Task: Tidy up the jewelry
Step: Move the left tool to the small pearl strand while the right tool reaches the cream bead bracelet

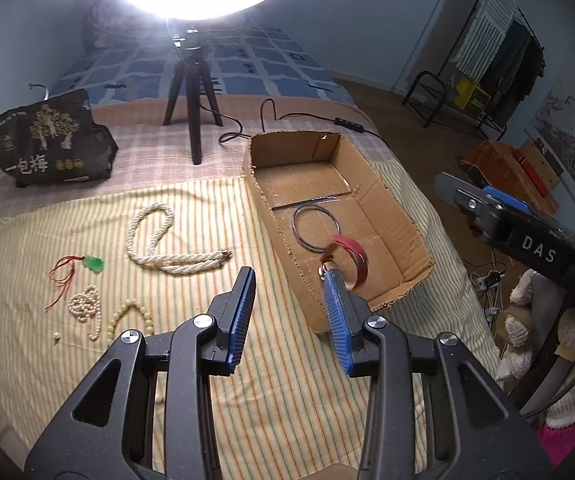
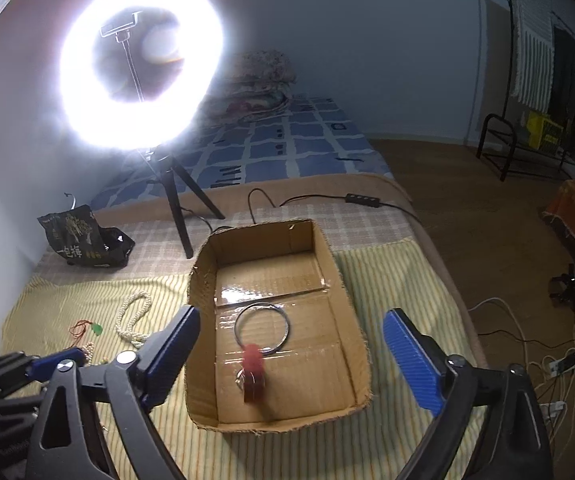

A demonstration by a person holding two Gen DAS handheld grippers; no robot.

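We see a red bangle over the near part of the cardboard box, blurred, just off the tip of our left gripper; whether it touches the box floor we cannot tell. A metal ring lies flat on the box floor behind it. Both our left gripper and right gripper have fingers spread wide, holding nothing. On the striped cloth left of the box lie a pearl rope, a green pendant and smaller bead strands.
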